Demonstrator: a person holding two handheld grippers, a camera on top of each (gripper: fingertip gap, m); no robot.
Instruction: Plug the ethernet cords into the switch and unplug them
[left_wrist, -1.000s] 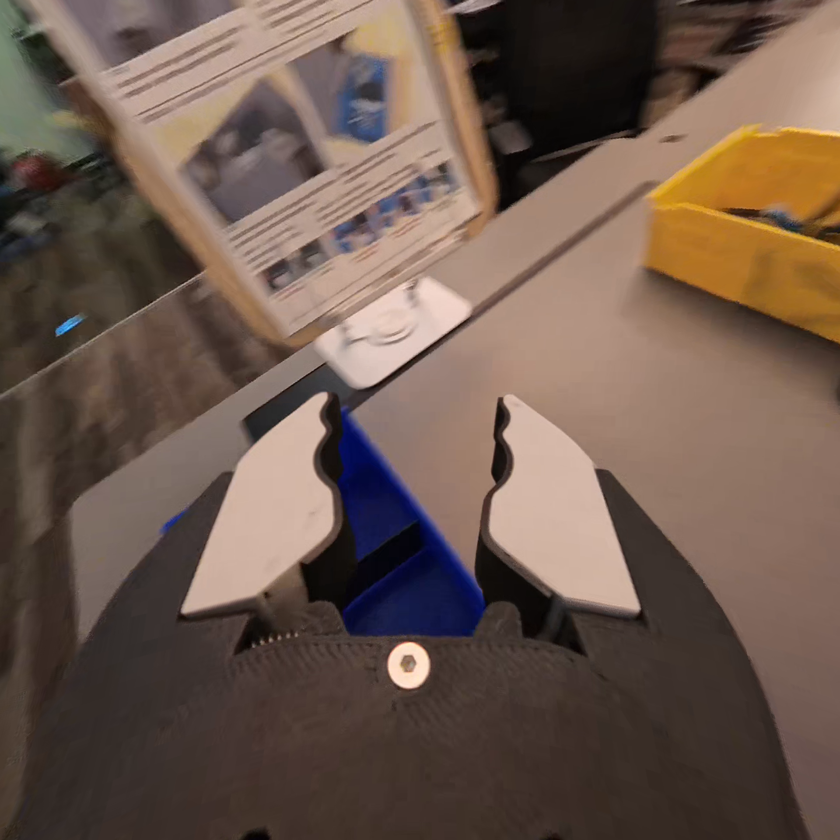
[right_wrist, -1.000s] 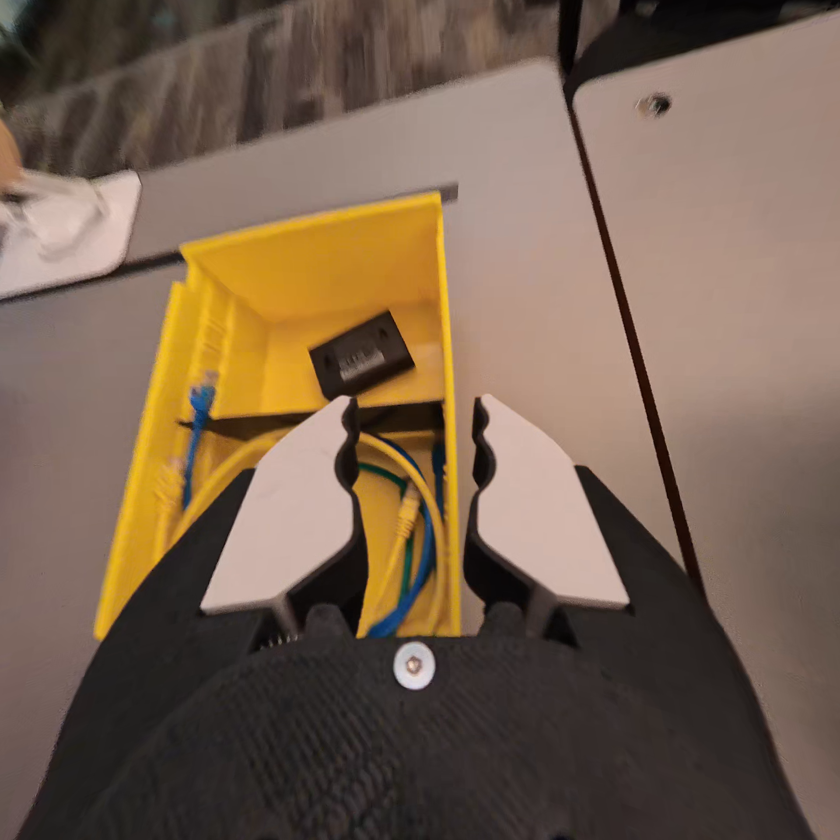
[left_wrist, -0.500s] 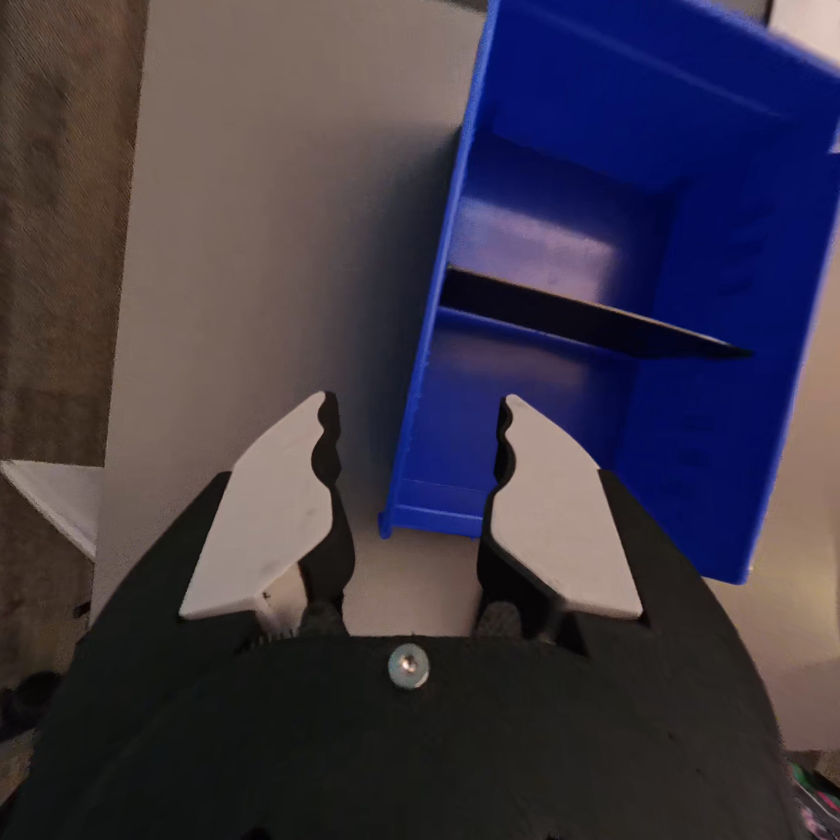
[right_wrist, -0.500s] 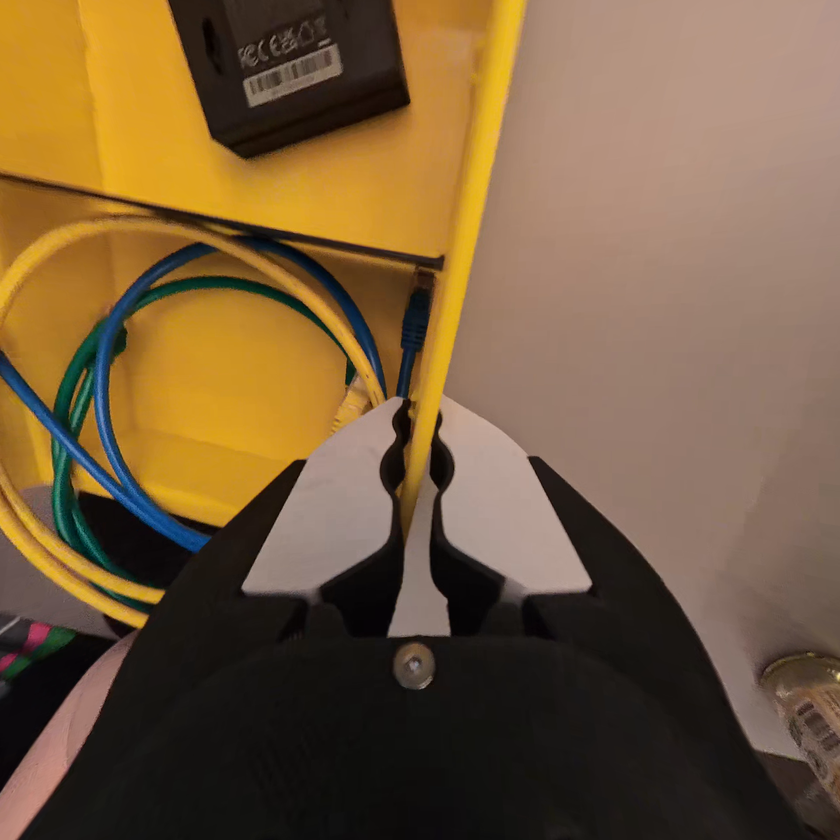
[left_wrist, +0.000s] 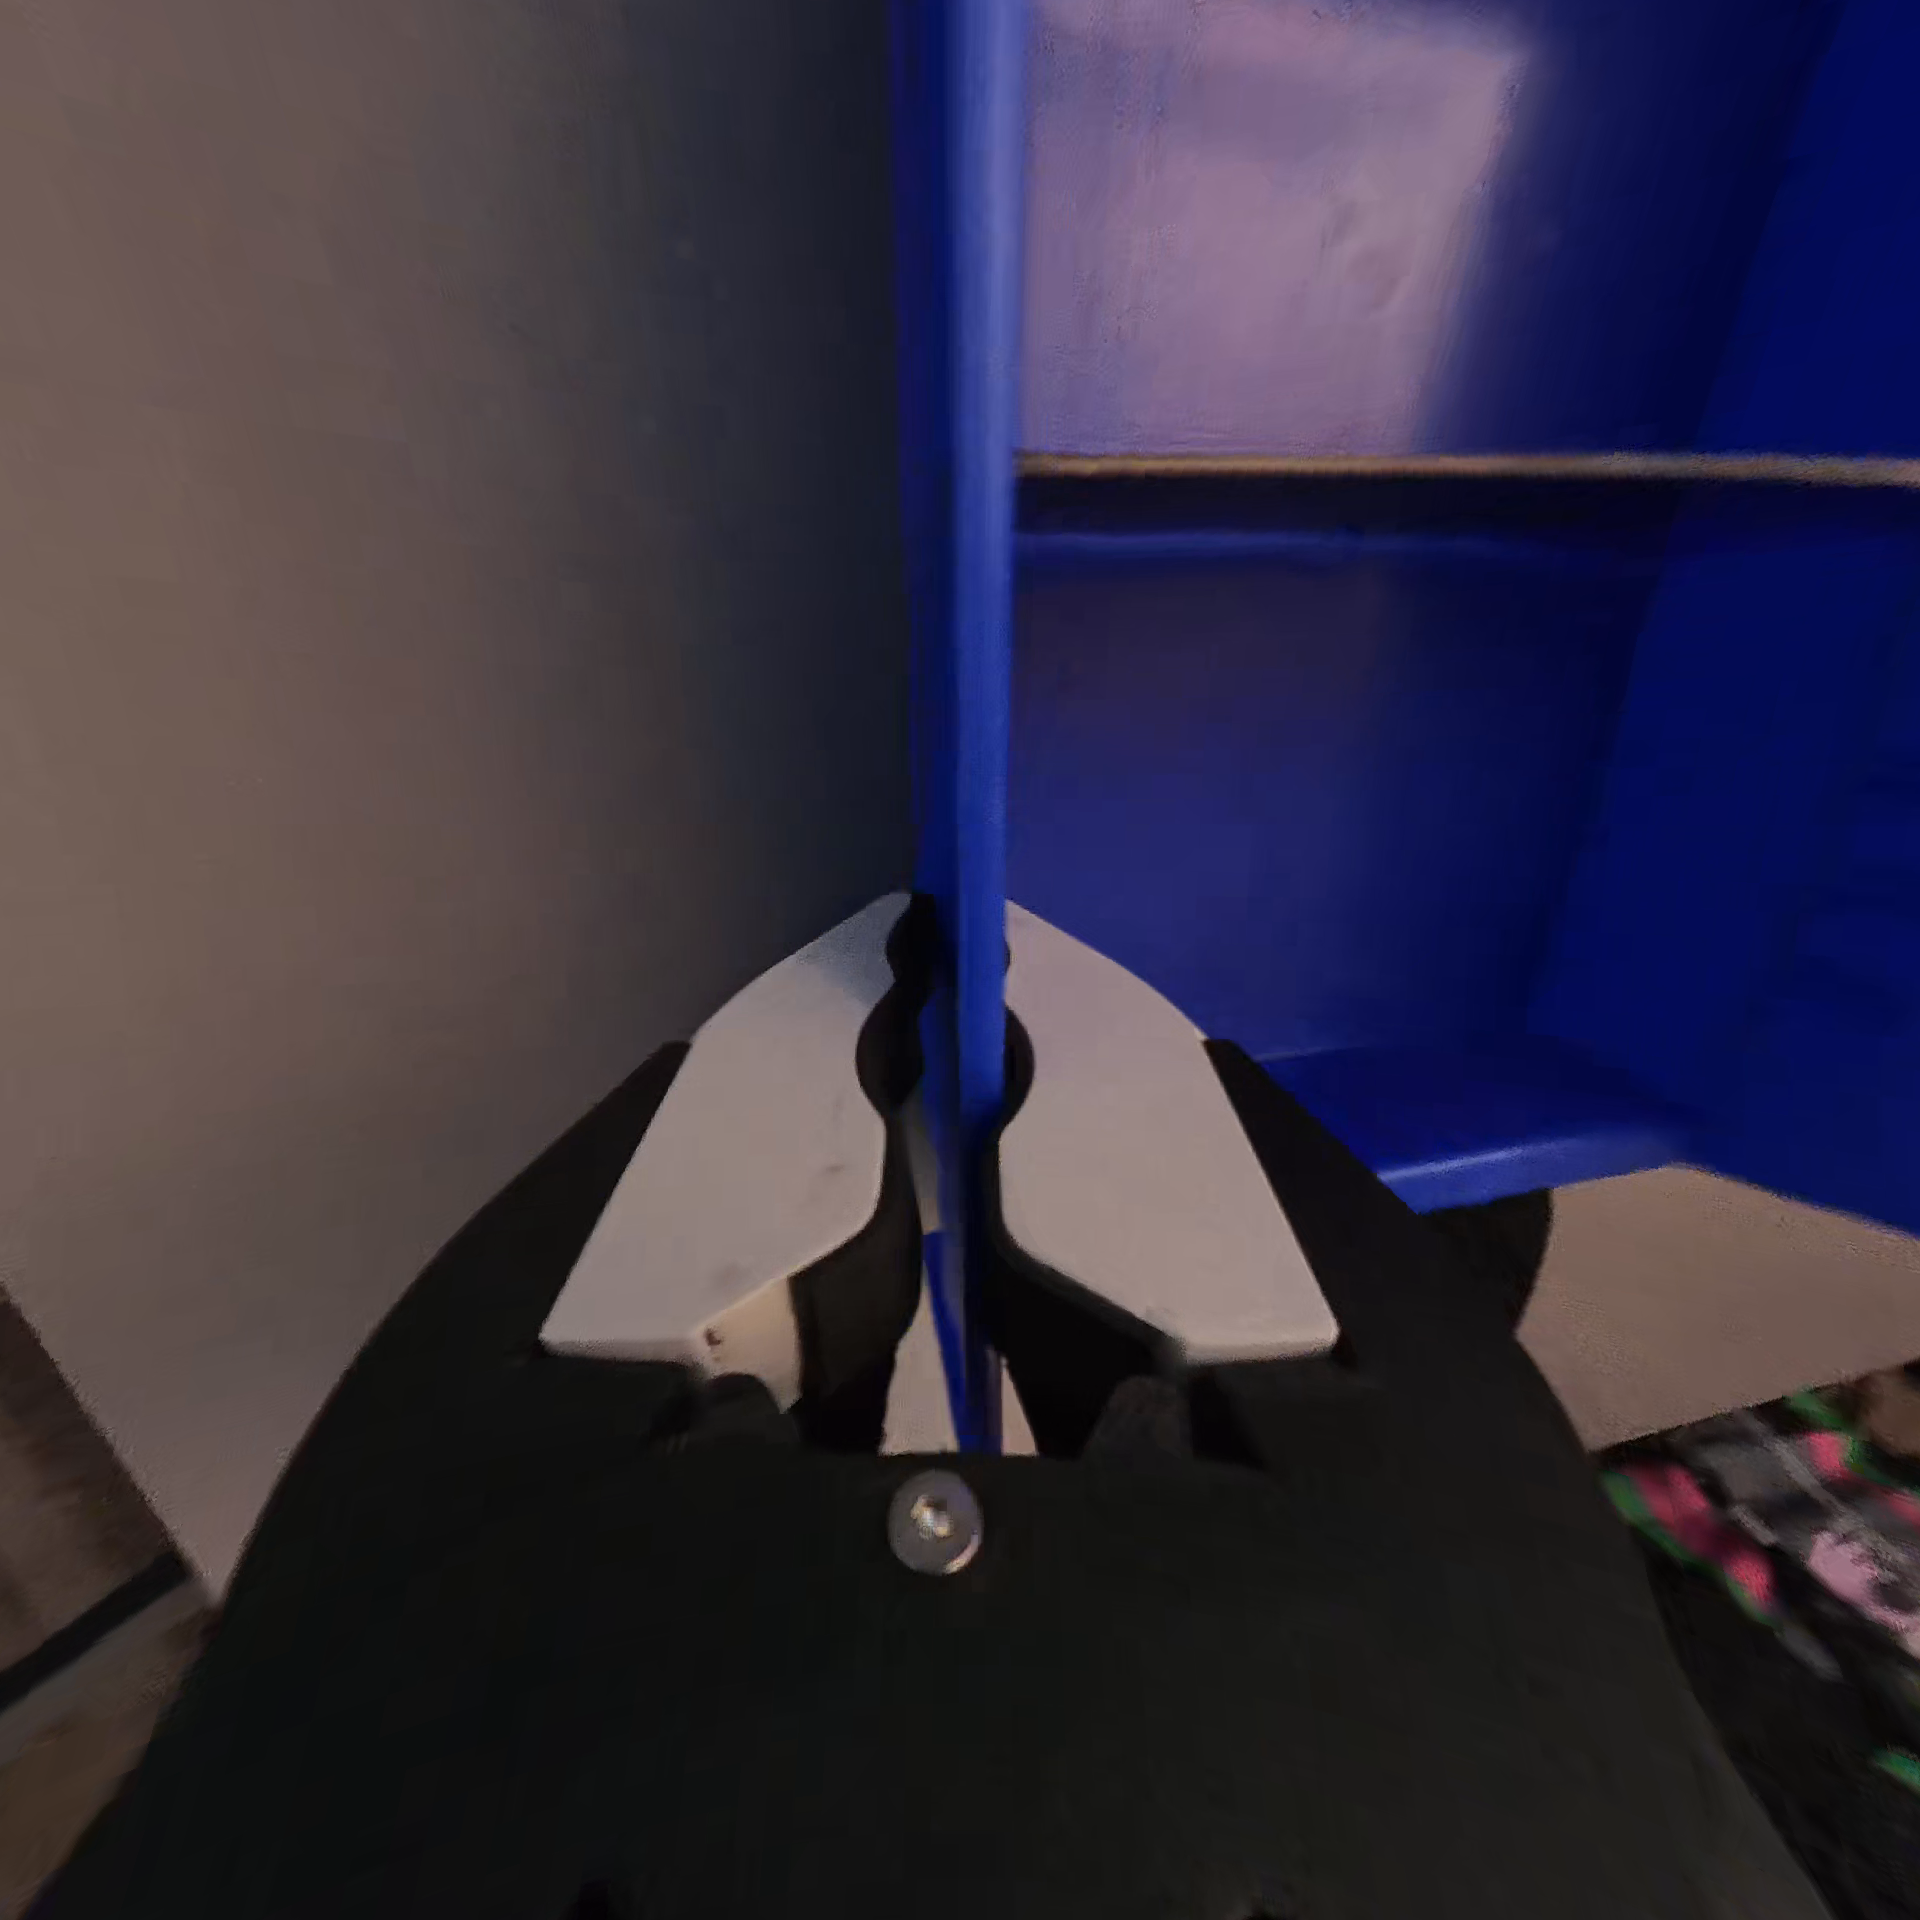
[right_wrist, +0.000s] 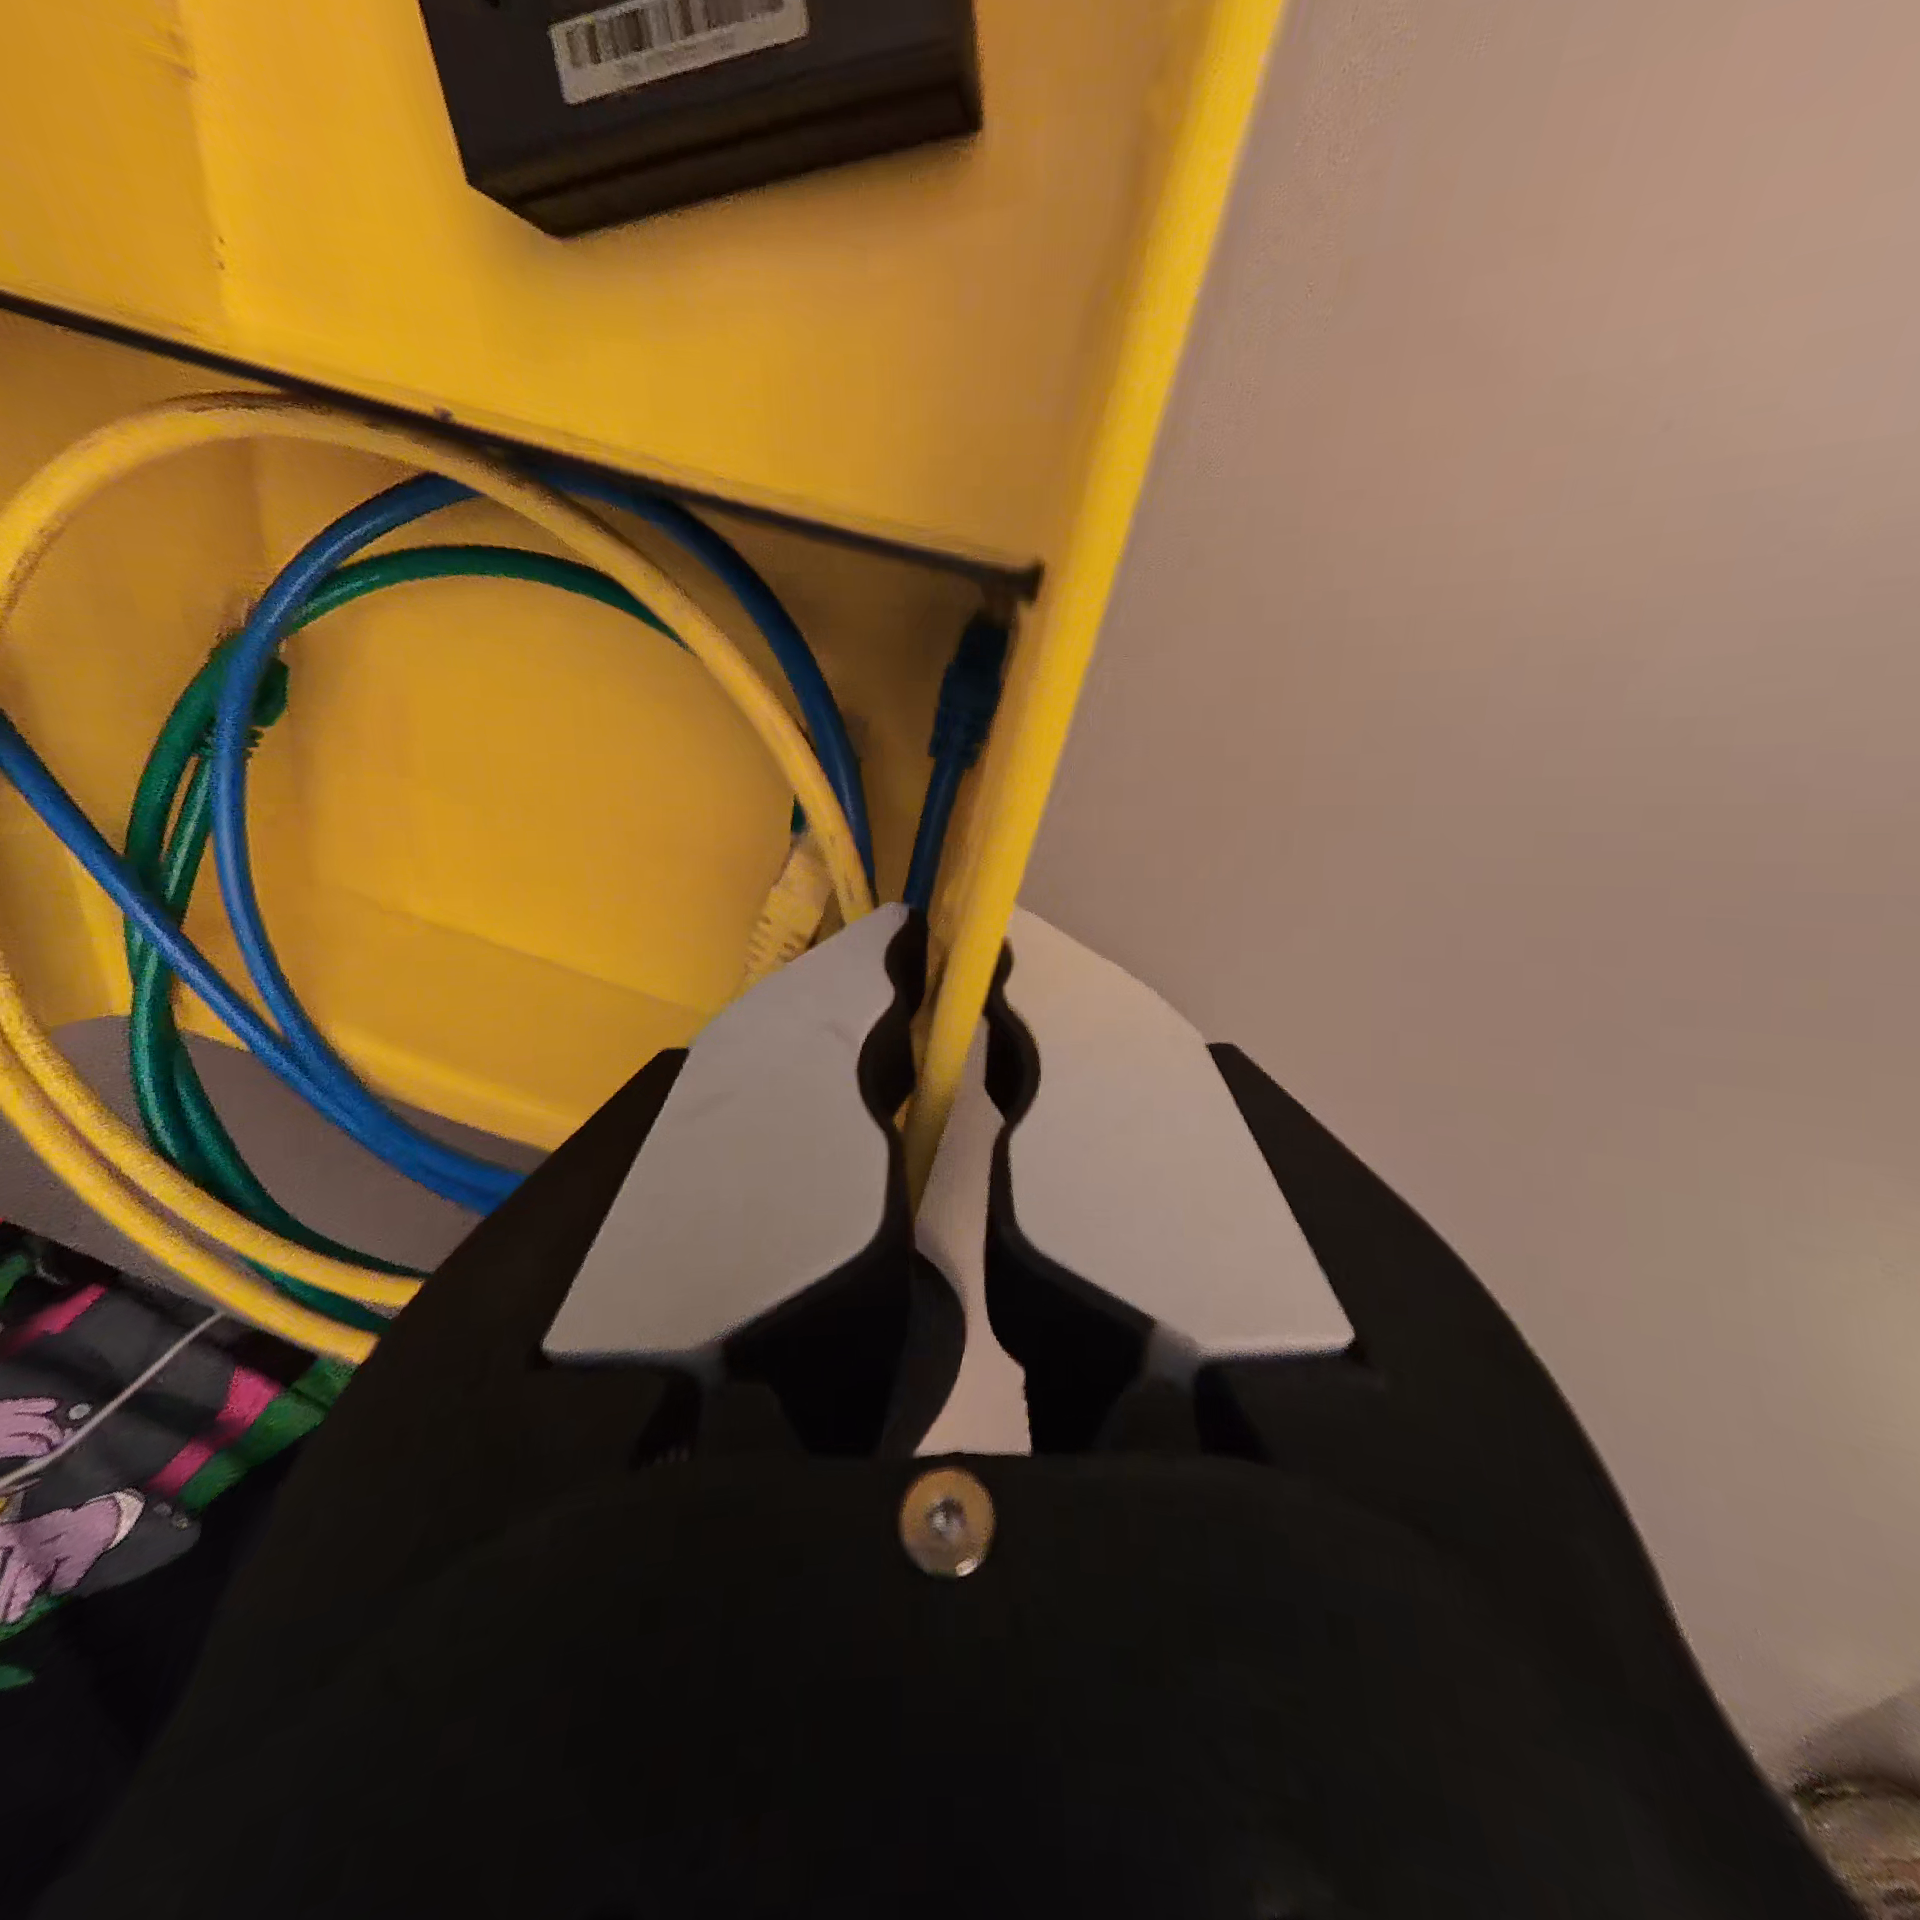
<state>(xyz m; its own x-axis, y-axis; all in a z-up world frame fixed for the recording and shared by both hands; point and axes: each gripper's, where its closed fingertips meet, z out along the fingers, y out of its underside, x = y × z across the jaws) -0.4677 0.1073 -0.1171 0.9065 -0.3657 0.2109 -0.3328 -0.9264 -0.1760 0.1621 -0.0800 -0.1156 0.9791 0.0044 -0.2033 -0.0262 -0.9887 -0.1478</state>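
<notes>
- The switch (right_wrist: 707, 94), a small black box with a barcode label, lies in the far compartment of the yellow bin (right_wrist: 1132, 499), beyond the dark divider (right_wrist: 727, 509) that splits the bin.
- The ethernet cords sit on the near side of that divider: a yellow cord (right_wrist: 665, 613), a blue cord (right_wrist: 249, 831) and a green cord (right_wrist: 166, 997) lie coiled together, and some loops spill over the bin's low near edge. None is plugged in, as far as the view shows.
- A blue plug (right_wrist: 966, 696) stands against the bin's right wall, just beside the divider.
- The right gripper (right_wrist: 954, 997) has its jaws clenched on that right wall, near the plug.
- The left gripper (left_wrist: 961, 997) has its jaws clenched on the left wall of a blue bin (left_wrist: 1455, 779), whose compartments look bare.
- Both bins rest on the grey bench (right_wrist: 1558, 727).
- My reading: this is setup, positioning the bins, with no plugging begun.
- Next likely calls for letting go of the walls, then lifting out the switch and one plug without snagging the coils.
</notes>
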